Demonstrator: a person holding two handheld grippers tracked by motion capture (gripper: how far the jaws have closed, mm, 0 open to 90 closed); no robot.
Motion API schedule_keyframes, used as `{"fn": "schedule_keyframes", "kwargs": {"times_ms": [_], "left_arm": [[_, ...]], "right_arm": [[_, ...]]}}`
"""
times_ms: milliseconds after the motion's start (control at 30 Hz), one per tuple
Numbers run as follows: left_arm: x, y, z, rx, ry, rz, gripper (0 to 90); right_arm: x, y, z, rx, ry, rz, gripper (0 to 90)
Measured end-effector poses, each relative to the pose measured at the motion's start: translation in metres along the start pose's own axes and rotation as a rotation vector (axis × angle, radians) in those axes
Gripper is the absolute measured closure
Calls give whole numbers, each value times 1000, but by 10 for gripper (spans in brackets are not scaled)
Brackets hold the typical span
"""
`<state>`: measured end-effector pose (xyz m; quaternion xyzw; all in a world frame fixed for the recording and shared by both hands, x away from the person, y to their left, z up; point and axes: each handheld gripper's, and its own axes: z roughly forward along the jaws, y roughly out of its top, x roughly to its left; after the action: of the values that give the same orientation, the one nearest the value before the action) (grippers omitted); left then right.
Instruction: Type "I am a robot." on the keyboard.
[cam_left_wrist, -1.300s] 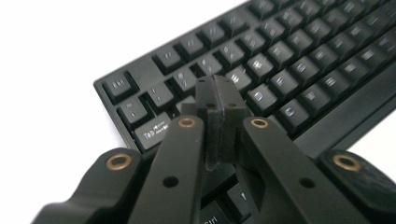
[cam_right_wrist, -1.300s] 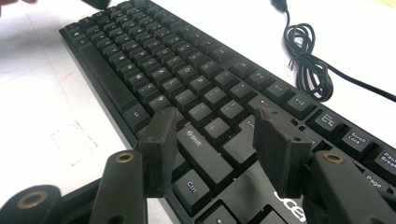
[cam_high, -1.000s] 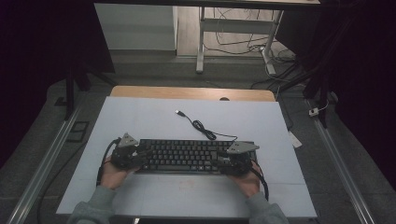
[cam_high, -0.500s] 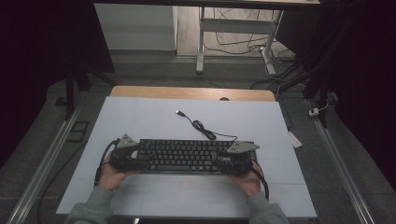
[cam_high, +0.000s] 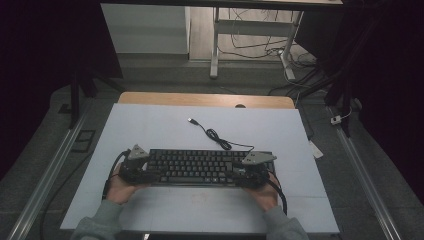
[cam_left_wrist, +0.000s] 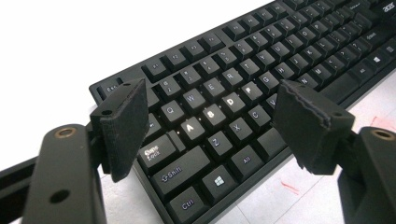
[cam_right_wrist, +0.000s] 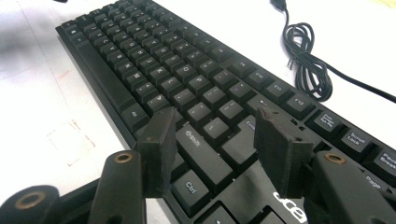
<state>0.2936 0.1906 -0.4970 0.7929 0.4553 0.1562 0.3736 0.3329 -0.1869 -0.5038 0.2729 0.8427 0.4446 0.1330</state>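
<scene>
Black keyboard (cam_high: 200, 167) flat on the pale tabletop (cam_high: 150, 125), lying crosswise near the person's edge, keys up. Cable (cam_high: 215, 135) running from the keyboard's far edge across the tabletop in a loose coil, plug end lying free farther back.

Left tool (cam_high: 134, 170) at the keyboard's left end, held in the left hand (cam_high: 120, 187). In the left gripper view, left tool (cam_left_wrist: 210, 121) with jaws spread wide after just having been opening, raised over the corner with the Ctrl, Shift and Caps Lock keys; keyboard (cam_left_wrist: 243, 93) showing between the jaws, pads clear of it on both sides.

Right tool (cam_high: 252, 172) at the keyboard's right end, held in the right hand (cam_high: 265, 192). In the right gripper view, right tool (cam_right_wrist: 215, 144) with jaws spread, standing above the right Shift and Ctrl keys; keyboard (cam_right_wrist: 154, 60) stretching away beyond them, cable (cam_right_wrist: 308, 65) coiled on the tabletop just beside its far edge. Whether the right pads touch the key tops: cannot tell; nothing pinched between them.

Grey sleeves entering from the bottom edge of the high view.
</scene>
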Motion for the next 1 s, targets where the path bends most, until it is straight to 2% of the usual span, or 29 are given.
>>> {"fn": "schedule_keyframes", "kwargs": {"times_ms": [200, 367, 467, 600, 700, 1000], "left_arm": [[-2, -1, 3, 10, 4, 12, 266], [-2, -2, 4, 15, 1, 16, 266], [-2, -2, 4, 16, 3, 16, 266], [-3, -3, 6, 23, 4, 16, 266], [-3, -3, 6, 25, 3, 18, 266], [-1, -4, 6, 23, 4, 11, 266]], "right_arm": [[7, 6, 4, -7, 25, -3, 492], [16, 13, 13, -5, 50, -11, 553], [20, 18, 19, -5, 71, -17, 630], [28, 25, 29, 10, 111, -25, 779], [34, 30, 37, 23, 122, -45, 886], [48, 45, 64, 77, 131, -62, 895]]}}
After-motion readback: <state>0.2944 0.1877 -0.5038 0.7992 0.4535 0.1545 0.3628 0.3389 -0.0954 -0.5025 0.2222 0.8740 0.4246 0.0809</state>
